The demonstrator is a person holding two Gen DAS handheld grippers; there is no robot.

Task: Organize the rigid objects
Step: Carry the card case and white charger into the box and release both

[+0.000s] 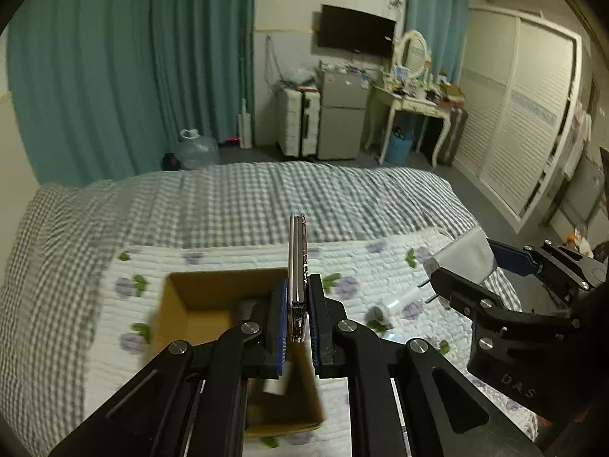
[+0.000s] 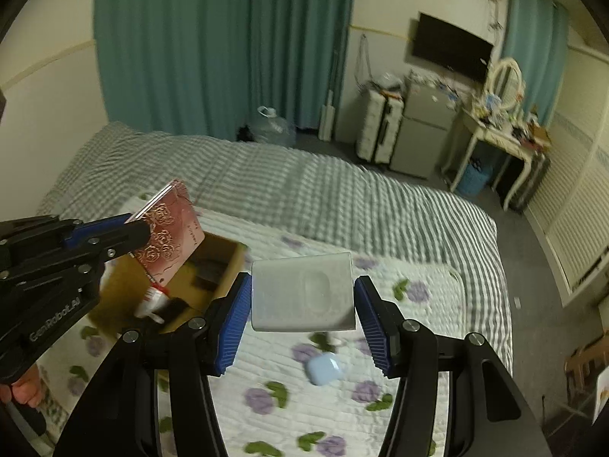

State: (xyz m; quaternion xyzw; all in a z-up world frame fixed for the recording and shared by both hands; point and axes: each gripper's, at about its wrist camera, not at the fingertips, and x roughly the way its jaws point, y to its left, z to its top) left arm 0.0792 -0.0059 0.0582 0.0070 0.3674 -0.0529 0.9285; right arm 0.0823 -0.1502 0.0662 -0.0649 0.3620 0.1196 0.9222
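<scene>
My left gripper [image 1: 298, 297] is shut on a thin pink rose-patterned case [image 1: 298, 262], held edge-on above an open cardboard box [image 1: 179, 304]. In the right wrist view the same case [image 2: 167, 236] hangs over the box [image 2: 224, 262], which holds several small items. My right gripper [image 2: 302, 301] is shut on a white plug charger [image 2: 302, 293], held above the quilt; it shows at the right in the left wrist view [image 1: 462, 257]. A pale blue earbud case [image 2: 323, 369] lies on the floral quilt below it.
A small clear cylinder [image 1: 392, 304] lies on the quilt [image 1: 236, 259] right of the box. The bed has a grey checked cover [image 1: 266, 198]. Beyond the bed are a water jug [image 1: 198, 148], suitcase, small fridge, dressing table [image 1: 411, 106] and wardrobe.
</scene>
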